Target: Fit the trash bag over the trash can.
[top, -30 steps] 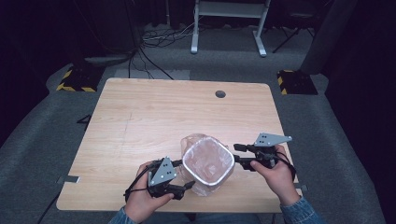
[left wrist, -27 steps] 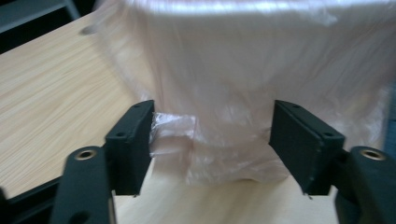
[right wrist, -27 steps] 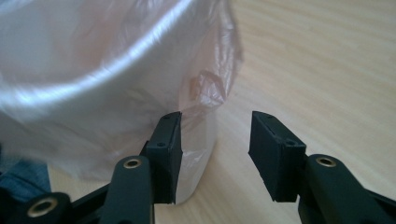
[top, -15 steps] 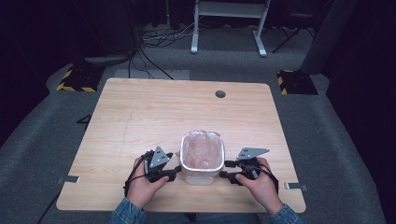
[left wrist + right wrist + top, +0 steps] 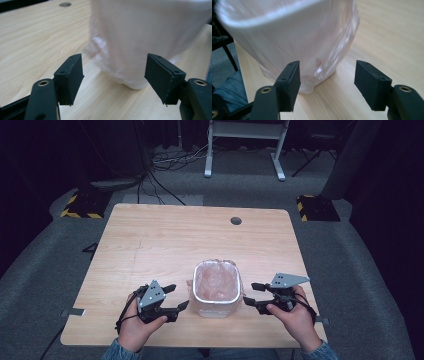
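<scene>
Bin (image 5: 216, 289) with its pink liner looks pretty much done, sitting upright near the surface's (image 5: 150, 245) front edge, left tool (image 5: 175, 297) and right tool (image 5: 254, 295) both open, jaws just widened, holding nothing.

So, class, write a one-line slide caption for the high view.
A white bin lined with a pink bag stands on the wooden table between the open left gripper and open right gripper.
</scene>
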`<action>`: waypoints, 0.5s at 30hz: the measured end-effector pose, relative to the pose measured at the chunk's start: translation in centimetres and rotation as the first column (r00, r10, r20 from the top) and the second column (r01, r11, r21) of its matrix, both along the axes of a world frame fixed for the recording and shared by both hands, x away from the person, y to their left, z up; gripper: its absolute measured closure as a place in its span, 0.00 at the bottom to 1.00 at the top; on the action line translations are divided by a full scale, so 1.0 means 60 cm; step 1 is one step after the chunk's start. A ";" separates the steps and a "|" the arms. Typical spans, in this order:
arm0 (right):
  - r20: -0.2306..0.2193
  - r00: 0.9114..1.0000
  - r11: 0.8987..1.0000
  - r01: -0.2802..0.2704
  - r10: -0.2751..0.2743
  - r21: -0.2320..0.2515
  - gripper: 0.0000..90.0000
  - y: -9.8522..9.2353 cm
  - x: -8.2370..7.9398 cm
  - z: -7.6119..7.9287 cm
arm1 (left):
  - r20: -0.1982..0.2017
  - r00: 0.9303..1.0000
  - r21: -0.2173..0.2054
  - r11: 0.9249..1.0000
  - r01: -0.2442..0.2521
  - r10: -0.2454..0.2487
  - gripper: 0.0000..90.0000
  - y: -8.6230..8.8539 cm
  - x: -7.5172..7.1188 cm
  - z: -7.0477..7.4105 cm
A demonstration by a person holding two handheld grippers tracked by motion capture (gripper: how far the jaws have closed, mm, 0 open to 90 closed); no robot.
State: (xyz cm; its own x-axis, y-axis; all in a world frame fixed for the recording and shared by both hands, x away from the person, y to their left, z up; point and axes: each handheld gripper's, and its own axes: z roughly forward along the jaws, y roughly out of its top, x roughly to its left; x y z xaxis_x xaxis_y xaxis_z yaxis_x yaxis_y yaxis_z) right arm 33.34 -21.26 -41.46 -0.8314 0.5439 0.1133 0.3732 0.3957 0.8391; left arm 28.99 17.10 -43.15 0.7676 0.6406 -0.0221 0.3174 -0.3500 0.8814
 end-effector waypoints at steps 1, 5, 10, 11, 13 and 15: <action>0.017 1.000 1.000 -0.012 0.012 0.000 0.50 -0.002 -0.002 0.014 | 0.006 1.000 -0.003 1.000 0.004 -0.003 0.34 -0.003 -0.004 0.005; 0.061 0.996 0.998 -0.062 0.061 0.013 0.62 0.001 -0.003 0.068 | 0.016 1.000 -0.013 1.000 -0.007 0.008 0.34 -0.002 -0.008 0.012; 0.092 0.993 0.996 -0.073 0.069 0.043 0.60 0.016 0.012 0.105 | 0.013 0.996 -0.017 0.996 -0.084 0.084 0.34 0.023 -0.004 0.009; 0.092 0.993 0.996 -0.074 0.070 0.044 0.59 0.021 0.016 0.108 | 0.017 0.995 -0.013 0.995 -0.101 0.101 0.34 0.028 -0.004 0.009; 0.085 0.994 0.995 -0.079 0.075 0.052 0.56 0.031 0.025 0.112 | 0.022 0.991 -0.012 0.991 -0.130 0.130 0.34 0.040 -0.005 0.008; 0.081 0.994 0.995 -0.075 0.069 0.063 0.50 0.044 0.035 0.115 | 0.020 0.988 -0.015 0.988 -0.156 0.156 0.34 0.051 -0.008 0.006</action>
State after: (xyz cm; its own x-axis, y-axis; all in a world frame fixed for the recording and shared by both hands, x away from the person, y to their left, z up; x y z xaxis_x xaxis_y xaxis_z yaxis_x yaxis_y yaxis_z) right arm 35.46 -18.64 -34.55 -0.8759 0.4758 0.0798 0.2778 0.3622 0.8898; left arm 28.48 20.18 -42.80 0.6588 0.7521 -0.0165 0.3488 -0.2860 0.8925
